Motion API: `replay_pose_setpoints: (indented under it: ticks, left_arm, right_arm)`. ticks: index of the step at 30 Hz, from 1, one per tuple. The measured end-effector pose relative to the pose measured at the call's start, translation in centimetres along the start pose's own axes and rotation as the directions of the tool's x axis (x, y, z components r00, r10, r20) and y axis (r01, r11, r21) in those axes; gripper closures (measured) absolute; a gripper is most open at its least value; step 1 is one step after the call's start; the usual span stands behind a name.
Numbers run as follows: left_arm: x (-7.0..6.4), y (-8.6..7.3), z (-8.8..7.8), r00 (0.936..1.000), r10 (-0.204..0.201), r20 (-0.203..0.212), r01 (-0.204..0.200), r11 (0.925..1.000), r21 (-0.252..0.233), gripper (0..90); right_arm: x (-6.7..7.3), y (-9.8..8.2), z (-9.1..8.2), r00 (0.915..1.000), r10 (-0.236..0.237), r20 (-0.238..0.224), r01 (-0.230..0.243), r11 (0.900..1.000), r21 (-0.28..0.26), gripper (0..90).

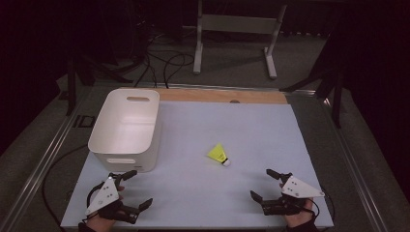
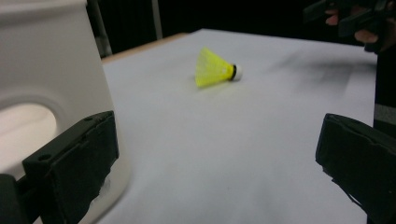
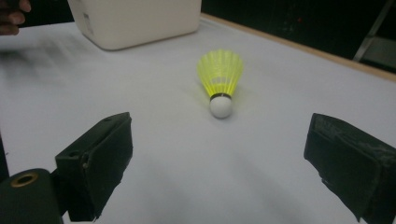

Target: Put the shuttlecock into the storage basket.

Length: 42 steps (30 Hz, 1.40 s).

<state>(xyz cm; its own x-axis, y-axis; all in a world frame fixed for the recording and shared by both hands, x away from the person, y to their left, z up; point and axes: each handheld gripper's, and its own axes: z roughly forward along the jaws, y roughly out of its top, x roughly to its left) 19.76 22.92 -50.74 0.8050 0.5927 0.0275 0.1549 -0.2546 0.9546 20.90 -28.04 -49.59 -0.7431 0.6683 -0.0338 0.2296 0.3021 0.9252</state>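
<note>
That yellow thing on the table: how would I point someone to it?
Start at the white bin on the pale tabletop's left side, then look right toward the middle. The shuttlecock lies alone on its side, its neon-yellow skirt and white cork tip unlike anything nearby.

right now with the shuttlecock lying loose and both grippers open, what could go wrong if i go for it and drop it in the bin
1. The shuttlecock lies on its side on the smooth white mat; a jaw nudging it could roll it away.
2. Its yellow skirt looks thin, so closing on it may crush it; the cork end faces the right gripper.
3. The left gripper sits close beside the white bin and could bump it.
</note>
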Motion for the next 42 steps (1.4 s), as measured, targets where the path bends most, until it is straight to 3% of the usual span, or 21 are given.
replay_pose_setpoints:
  ticks: [15, 24, 27, 31, 42]
  left_arm:
    - [0.1, 0.0, -0.1, 0.9997, -0.014, -0.021, 0.014, 0.9999, 0.005, 0.0]
    - [0.2, 0.0, -0.2, 0.9995, -0.029, -0.015, 0.029, 0.9996, -0.001, 0.0]
    - [0.3, 0.0, -0.2, 0.9995, -0.030, -0.014, 0.030, 0.9996, -0.001, 0.0]
    - [0.2, 0.0, -0.3, 0.9994, -0.032, -0.012, 0.032, 0.9995, -0.006, 0.0]
    - [0.3, 0.1, -0.3, 0.9994, -0.032, -0.012, 0.032, 0.9995, -0.009, 0.0]
  right_arm:
    - [0.0, 0.2, -0.1, 1.0000, 0.001, 0.003, -0.001, 0.999, 0.040, 7.8]
    - [0.3, 0.4, -0.3, 0.9991, -0.037, 0.022, 0.036, 0.998, 0.046, 7.8]
    - [0.7, 0.5, -0.1, 0.9965, -0.076, 0.035, 0.073, 0.995, 0.066, 7.8]
    - [0.8, 0.6, -0.1, 0.9956, -0.082, 0.046, 0.078, 0.994, 0.072, 7.9]
    - [0.2, 2.0, -1.2, 0.9974, -0.017, 0.070, 0.013, 0.998, 0.055, 7.8]
